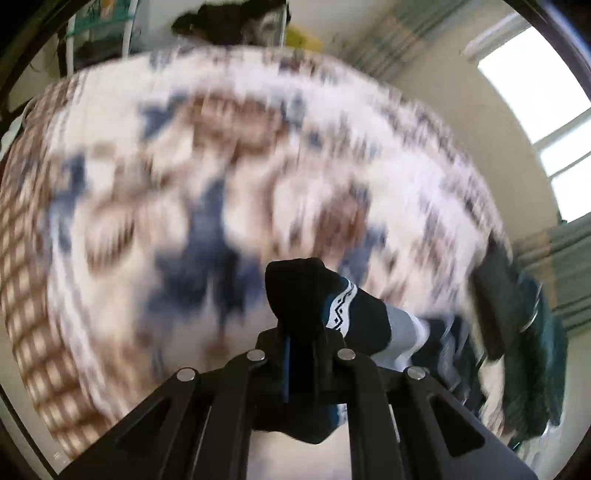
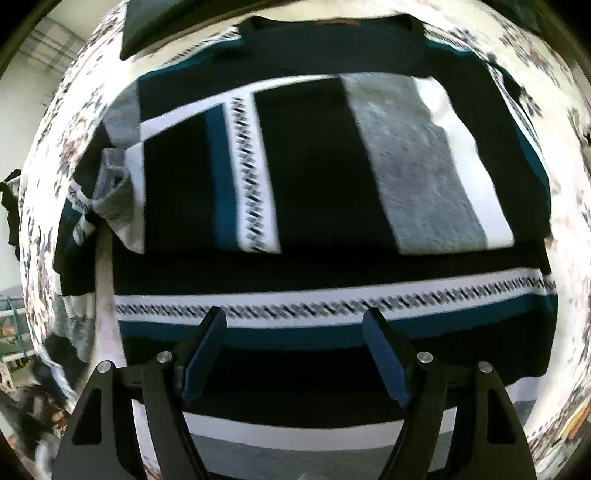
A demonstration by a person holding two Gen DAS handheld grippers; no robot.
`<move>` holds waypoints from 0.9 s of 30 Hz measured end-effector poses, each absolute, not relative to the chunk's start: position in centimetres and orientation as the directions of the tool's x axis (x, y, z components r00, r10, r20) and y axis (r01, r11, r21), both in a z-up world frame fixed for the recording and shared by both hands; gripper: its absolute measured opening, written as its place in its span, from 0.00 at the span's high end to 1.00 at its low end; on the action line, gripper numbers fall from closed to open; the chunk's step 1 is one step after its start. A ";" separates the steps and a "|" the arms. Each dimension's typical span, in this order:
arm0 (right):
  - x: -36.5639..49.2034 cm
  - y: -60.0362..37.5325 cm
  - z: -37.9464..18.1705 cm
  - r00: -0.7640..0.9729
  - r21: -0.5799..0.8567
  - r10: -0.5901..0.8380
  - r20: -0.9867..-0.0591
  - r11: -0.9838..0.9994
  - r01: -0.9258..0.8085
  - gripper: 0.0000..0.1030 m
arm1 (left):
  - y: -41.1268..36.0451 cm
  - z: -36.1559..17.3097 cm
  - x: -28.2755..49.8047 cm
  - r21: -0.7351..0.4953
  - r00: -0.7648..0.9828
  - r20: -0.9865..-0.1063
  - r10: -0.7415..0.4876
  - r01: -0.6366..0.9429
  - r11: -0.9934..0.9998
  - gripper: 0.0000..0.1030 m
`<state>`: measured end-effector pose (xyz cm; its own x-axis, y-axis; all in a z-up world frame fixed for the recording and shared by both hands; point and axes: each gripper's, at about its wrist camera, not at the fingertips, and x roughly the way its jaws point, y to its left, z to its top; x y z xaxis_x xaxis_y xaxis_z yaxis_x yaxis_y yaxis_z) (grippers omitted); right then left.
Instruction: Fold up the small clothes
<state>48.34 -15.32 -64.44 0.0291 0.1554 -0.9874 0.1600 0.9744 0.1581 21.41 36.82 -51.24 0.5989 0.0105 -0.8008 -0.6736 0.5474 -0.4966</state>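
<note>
A knitted sweater [image 2: 314, 166] in black, teal, grey and white bands lies spread on a patterned cloth, with one part folded over its middle. My right gripper [image 2: 293, 317] hangs open just above the sweater's lower patterned stripe, pointing straight down, with nothing between its blue pads [image 2: 384, 354]. In the left wrist view my left gripper [image 1: 295, 332] is shut on a bunched end of the same sweater [image 1: 354, 310], black with a teal and white zigzag band. The pinched fabric stands up past the fingertips and trails off to the right.
The white cloth with blue and brown patterns [image 1: 184, 184] covers the surface and shows blurred. Dark green and black garments [image 1: 517, 314] lie at its right edge. A bright window [image 1: 535, 110] is beyond. A dark flat item [image 2: 166, 22] sits past the sweater's collar.
</note>
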 end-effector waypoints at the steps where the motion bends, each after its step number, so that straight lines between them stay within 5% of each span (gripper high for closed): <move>1: 48.6 -14.7 -64.5 0.030 0.165 0.162 -0.986 0.973 0.164 0.24 | 38.3 -50.7 22.1 -0.502 0.609 -0.793 0.024 -0.674 0.542 0.94; 10: 49.6 -10.4 -66.5 0.046 0.216 0.211 -0.976 0.951 0.220 0.24 | 46.4 -52.9 32.7 -0.441 0.562 -0.827 -0.013 -0.634 0.635 0.89; 15: 51.1 -9.5 -64.2 0.172 0.303 0.267 -0.948 0.922 0.240 0.24 | 46.1 -53.1 32.9 -0.425 0.528 -0.849 -0.018 -0.662 0.617 0.64; 17: 52.1 -9.0 -62.9 0.213 0.312 0.267 -0.940 0.925 0.216 0.24 | 45.7 -53.0 31.6 -0.422 0.526 -0.850 -0.002 -0.680 0.599 0.41; 23: 57.7 -1.9 -65.0 0.128 0.172 0.168 -0.977 0.985 0.024 0.25 | 44.4 -54.7 27.6 -0.387 0.478 -0.878 0.024 -0.740 0.550 0.37; 24: 58.3 -0.9 -65.9 0.097 0.133 0.133 -0.986 0.991 -0.009 0.28 | 44.3 -55.3 27.1 -0.378 0.462 -0.887 0.022 -0.752 0.540 0.37; 26: 59.0 0.7 -66.4 0.098 0.046 0.050 -0.994 0.998 -0.048 0.92 | 44.2 -56.0 26.3 -0.384 0.457 -0.889 0.011 -0.761 0.523 0.37; 27: 59.2 0.9 -65.8 0.127 0.024 0.028 -0.991 0.999 -0.035 0.93 | 44.2 -56.1 26.1 -0.384 0.455 -0.890 0.011 -0.764 0.519 0.37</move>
<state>59.17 0.91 -65.79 0.1270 0.0283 -0.9915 -0.0355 0.9991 0.0239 26.09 44.16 -56.12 0.4549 0.0111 -0.8905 -0.7638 0.5190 -0.3837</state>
